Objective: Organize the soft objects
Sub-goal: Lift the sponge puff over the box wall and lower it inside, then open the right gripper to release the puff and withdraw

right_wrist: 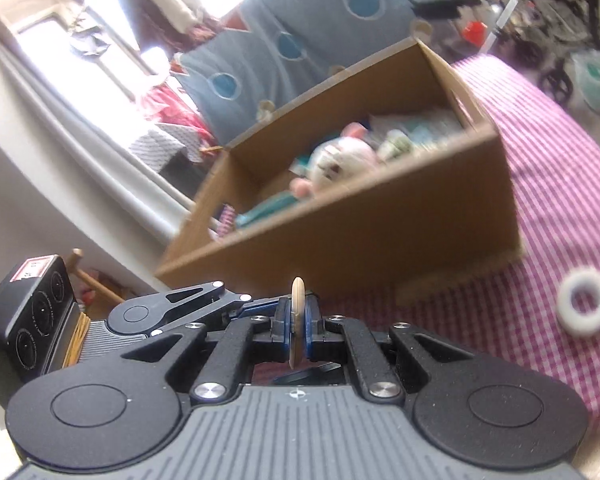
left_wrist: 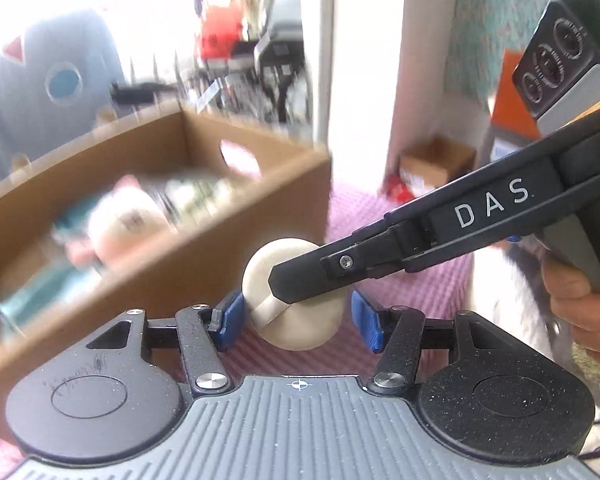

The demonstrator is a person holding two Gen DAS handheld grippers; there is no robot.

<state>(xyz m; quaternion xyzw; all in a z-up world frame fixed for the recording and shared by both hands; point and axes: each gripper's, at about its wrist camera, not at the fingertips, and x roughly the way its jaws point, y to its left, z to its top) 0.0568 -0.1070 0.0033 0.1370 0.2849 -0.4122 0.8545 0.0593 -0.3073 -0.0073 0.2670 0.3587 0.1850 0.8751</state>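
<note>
A flat cream foam disc (left_wrist: 300, 332) hangs between the two grippers above the pink checked cloth. My right gripper (right_wrist: 298, 322) is shut on the disc (right_wrist: 297, 296), seen edge-on between its blue pads. In the left wrist view the right gripper (left_wrist: 296, 284) reaches in from the right and clamps the disc. My left gripper (left_wrist: 296, 322) is open, its blue pads (left_wrist: 230, 318) on either side of the disc with gaps. A cardboard box (right_wrist: 380, 232) holds soft toys, a white and pink plush (right_wrist: 340, 160) among them. A white foam ring (right_wrist: 585, 308) lies on the cloth at the right.
The box (left_wrist: 236, 264) stands just left of and behind the disc. A large blue cushion (right_wrist: 300, 40) leans behind the box. Pink checked cloth (right_wrist: 560, 168) covers the surface. A small cardboard box (left_wrist: 440, 160) and clutter lie on the floor beyond.
</note>
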